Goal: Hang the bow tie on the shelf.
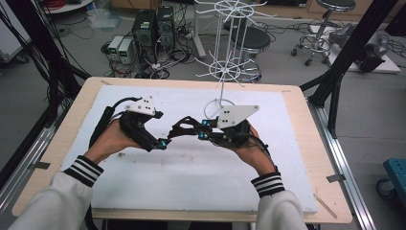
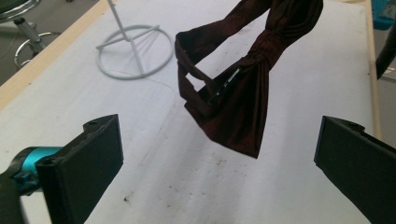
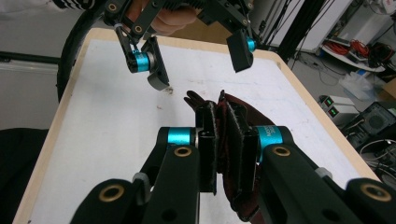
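Our right gripper (image 3: 223, 154) clamps a dark red satin bow tie (image 2: 243, 88), its two black jaws pressed together on the gathered fabric, as we see plainly in the right gripper view. The bow tie (image 1: 184, 128) hangs above the white foam board (image 1: 191, 182), between the two grippers and just in front of the ring base of the white wire display stand (image 1: 219, 106). In the left gripper view one pointed wing of the tie droops toward the board, with a knotted middle and a looped strap (a small dark clasp sits on that strap).

Our left gripper (image 1: 163, 143) stands wide, its jaws spread far apart on either side of the tie without touching it; nothing lies between its pads. It sits to the left of the stand's base, and its tips point toward the tie.

The stand (image 2: 133, 49) rises from the far middle of the board, its thin wire arms spreading above. The board lies on a pale wooden table (image 1: 316, 143). We wear white sleeves with black-and-white striped cuffs (image 1: 84, 170).
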